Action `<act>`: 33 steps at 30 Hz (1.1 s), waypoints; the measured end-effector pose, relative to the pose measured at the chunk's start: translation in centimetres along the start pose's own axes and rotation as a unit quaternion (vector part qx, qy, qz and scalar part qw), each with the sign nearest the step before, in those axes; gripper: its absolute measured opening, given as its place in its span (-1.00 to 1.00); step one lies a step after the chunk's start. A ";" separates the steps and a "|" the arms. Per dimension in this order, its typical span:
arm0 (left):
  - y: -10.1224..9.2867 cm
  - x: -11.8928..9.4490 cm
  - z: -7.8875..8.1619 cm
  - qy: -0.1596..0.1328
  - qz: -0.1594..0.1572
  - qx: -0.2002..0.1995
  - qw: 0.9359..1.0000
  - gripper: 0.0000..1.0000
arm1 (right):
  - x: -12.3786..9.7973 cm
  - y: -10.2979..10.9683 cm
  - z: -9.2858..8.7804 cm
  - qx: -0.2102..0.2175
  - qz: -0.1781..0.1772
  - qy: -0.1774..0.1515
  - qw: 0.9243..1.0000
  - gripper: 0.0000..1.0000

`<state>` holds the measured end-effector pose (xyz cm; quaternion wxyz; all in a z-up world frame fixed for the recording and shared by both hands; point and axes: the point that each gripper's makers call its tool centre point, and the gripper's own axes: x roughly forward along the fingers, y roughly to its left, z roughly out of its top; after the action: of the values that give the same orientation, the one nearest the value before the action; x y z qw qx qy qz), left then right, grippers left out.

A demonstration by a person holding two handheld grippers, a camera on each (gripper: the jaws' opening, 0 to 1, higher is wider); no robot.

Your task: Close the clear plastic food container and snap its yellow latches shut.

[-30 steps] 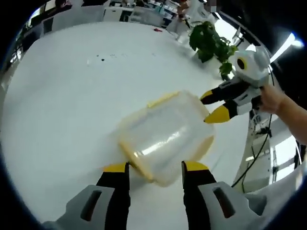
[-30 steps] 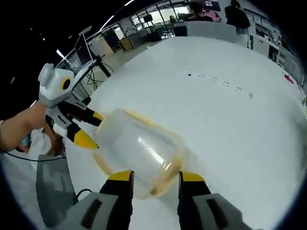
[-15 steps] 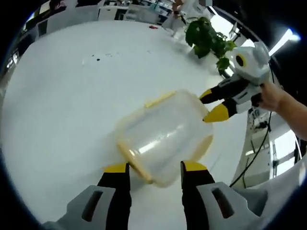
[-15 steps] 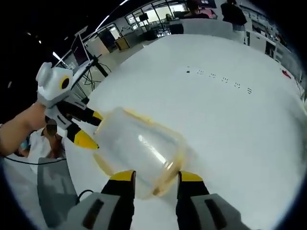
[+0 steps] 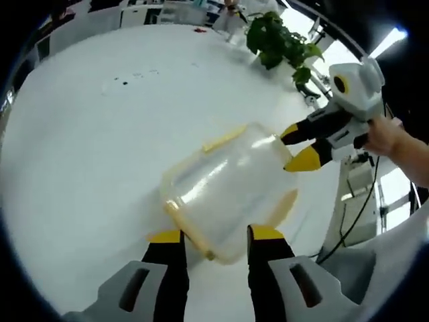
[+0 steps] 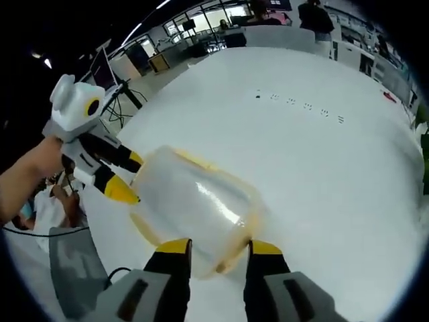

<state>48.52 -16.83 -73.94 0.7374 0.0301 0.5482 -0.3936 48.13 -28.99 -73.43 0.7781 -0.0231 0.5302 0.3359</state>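
A clear plastic container (image 5: 224, 188) with yellow latches lies on the white table (image 5: 87, 147). My left gripper (image 5: 215, 235) is open at its near end, the jaws apart on either side of the yellow latch (image 5: 190, 229). At the far end my right gripper (image 5: 299, 146) is open, its yellow tips against the container's end. In the right gripper view the container (image 6: 191, 204) has my right gripper (image 6: 220, 247) open at its near end. There the left gripper (image 6: 126, 176) meets the opposite end, held by a person's hand (image 6: 30, 171).
A green plant (image 5: 275, 43) stands at the table's far edge. Beyond the right edge there are cables and a stand (image 5: 348, 201). Small dark marks (image 6: 298, 106) dot the table. Desks and people (image 6: 315, 17) fill the room behind.
Both grippers stay at the container's two ends. The jaws of each have come slightly closer together, and both views have shifted a little.
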 end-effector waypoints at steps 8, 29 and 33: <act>1.0 -0.3 -0.4 0.007 -0.003 -0.020 1.000 -0.38 | 0.7 0.5 0.3 0.017 0.007 -0.001 1.000 -0.46; 0.5 -0.3 -0.7 0.003 0.002 -0.018 1.000 -0.39 | 0.8 0.7 0.4 0.015 -0.015 0.026 0.999 -0.56; 0.5 -0.4 -0.7 0.006 0.003 -0.023 1.000 -0.38 | 0.7 0.6 0.4 0.013 -0.016 0.019 1.000 -0.55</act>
<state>48.23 -15.90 -74.11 0.7355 0.0169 0.5616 -0.3786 48.32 -28.02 -73.64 0.7733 -0.0280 0.5493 0.3154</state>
